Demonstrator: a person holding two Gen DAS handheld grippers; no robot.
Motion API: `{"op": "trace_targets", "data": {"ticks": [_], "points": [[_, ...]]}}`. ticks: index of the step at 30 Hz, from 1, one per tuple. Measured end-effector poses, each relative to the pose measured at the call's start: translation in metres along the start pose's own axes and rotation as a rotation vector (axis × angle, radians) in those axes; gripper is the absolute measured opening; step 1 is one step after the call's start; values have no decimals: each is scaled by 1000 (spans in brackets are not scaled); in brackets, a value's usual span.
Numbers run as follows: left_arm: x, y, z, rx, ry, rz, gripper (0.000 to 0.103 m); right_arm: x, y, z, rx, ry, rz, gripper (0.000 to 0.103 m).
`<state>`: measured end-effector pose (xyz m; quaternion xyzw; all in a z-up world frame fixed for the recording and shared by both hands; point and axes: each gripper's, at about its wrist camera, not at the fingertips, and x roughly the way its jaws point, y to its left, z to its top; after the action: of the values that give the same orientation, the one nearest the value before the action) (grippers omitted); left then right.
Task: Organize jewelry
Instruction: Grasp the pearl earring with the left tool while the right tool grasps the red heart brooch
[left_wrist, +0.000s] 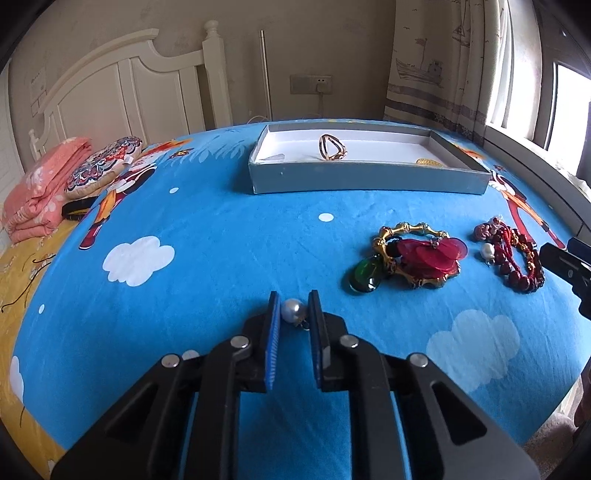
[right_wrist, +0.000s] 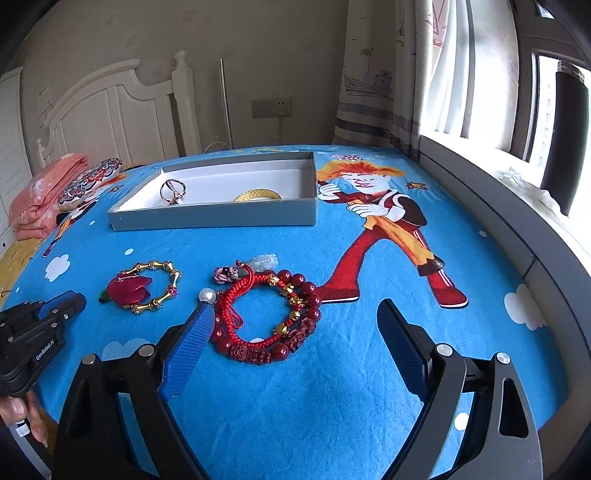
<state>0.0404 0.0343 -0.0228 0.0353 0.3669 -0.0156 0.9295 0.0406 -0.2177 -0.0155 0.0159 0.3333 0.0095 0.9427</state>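
Folded pink quilt, patterned cushion, headboard.

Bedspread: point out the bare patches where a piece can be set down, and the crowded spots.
Free: the blue bedspread between the grey box and the left gripper, which brackets a pearl; also right of the red bead bracelets, across the cartoon print. Crowded: gold bamboo bracelet, red bracelets, second pearl close together ahead of the open right gripper.
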Motion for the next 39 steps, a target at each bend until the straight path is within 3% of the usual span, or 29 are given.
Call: {"op": "trace_targets", "data": {"ticks": [11,17,25,35,39], "points": [[-9,-4,1,9,-30,-11,15,2,6,0,-25,14,30,81],[-13,-2,2,-2,-42,-11,15,-2,38,10,-121,-11,105,80],[-15,6,3,-28,-56,2,15,19,83,19,-178,62,231,80],[-13,12,2,-46,-54,7,15,34,111,23,-210,88,245,80],[-13,13,2,-50,-57,8,15,45,117,23,-221,130,245,65]]}}
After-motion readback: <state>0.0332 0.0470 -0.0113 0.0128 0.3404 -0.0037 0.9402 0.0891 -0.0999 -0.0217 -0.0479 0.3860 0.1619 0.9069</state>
